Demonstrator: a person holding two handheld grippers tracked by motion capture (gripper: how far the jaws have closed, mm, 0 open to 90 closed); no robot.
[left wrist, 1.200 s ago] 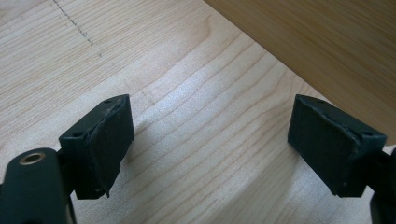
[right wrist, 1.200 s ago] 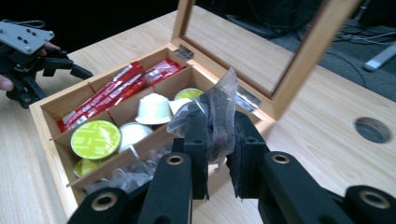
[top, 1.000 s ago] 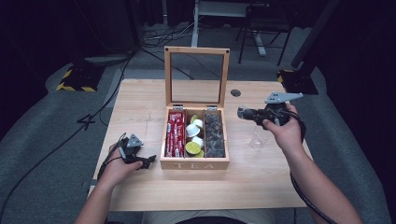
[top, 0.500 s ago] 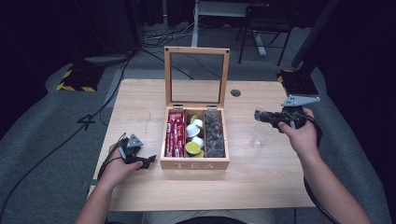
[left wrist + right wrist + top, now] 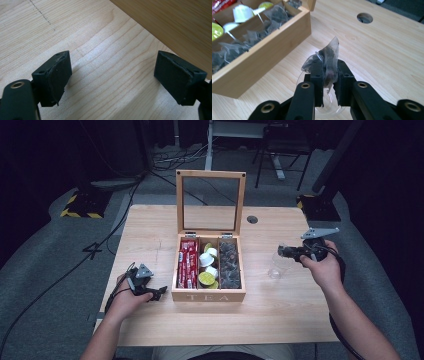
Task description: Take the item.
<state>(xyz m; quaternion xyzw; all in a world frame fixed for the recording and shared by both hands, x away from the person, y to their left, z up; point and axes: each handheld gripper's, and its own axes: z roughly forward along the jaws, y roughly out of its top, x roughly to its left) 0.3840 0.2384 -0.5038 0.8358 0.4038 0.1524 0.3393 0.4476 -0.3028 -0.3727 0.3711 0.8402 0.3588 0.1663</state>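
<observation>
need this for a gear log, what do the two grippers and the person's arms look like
Both the left gripper and the right gripper are black, each topped by a grey three-cornered plate and trailing a black cable. Their jaws are flat, rectangular black pads with rough edges on black links with brass-coloured rivets. The forearms are bare, with no sleeves showing.

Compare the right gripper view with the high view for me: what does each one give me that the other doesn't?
Right gripper view alone: the translucent pyramid tea bag pinched between the right gripper jaws, directly over the clear glass cup.

High view alone: the box's upright glass-paned lid, the red sachets in its left compartment, and the left gripper resting beside the box.

Both: the wooden tea box, its capsules, dark tea bags, and the round hole in the wooden table.
</observation>
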